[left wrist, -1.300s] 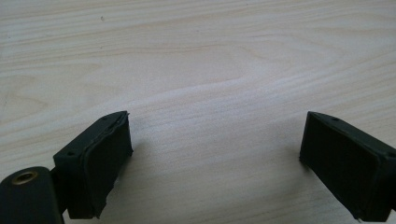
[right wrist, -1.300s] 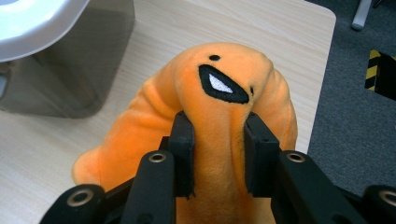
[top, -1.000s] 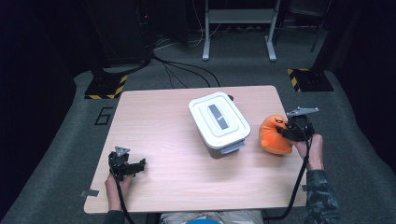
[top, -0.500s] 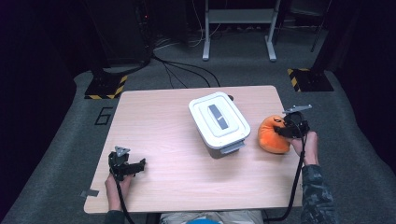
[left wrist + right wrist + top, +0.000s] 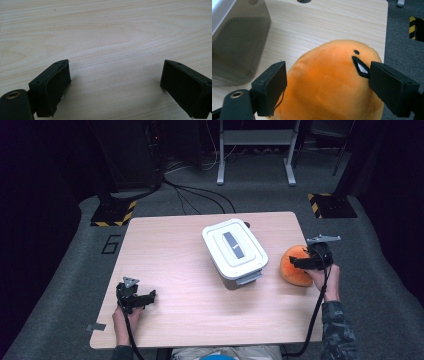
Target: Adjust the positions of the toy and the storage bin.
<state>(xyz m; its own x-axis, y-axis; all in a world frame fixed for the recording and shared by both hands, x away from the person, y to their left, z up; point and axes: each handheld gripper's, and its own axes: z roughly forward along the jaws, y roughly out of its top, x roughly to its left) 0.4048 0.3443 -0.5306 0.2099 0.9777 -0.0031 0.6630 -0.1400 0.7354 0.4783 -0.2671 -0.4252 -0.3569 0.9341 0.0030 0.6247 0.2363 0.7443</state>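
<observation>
The round orange plush toy (image 5: 296,266) lies on the table to the right of the closed white-lidded grey plastic box (image 5: 234,251); the right gripper (image 5: 325,82) has just been opening its jaws, which now straddle the toy without clamping it. The left gripper (image 5: 115,87) rests spread and empty, well left of the box; the lid likely needs lifting next

One orange plush toy (image 5: 295,268) sits between the jaws of the right tongs (image 5: 300,263); one lidded plastic box (image 5: 235,251) stands beside them, toward the left tongs (image 5: 148,296); two tongs in all, over one wooden counter (image 5: 185,250); beyond it, two striped floor plates (image 5: 114,213)
</observation>
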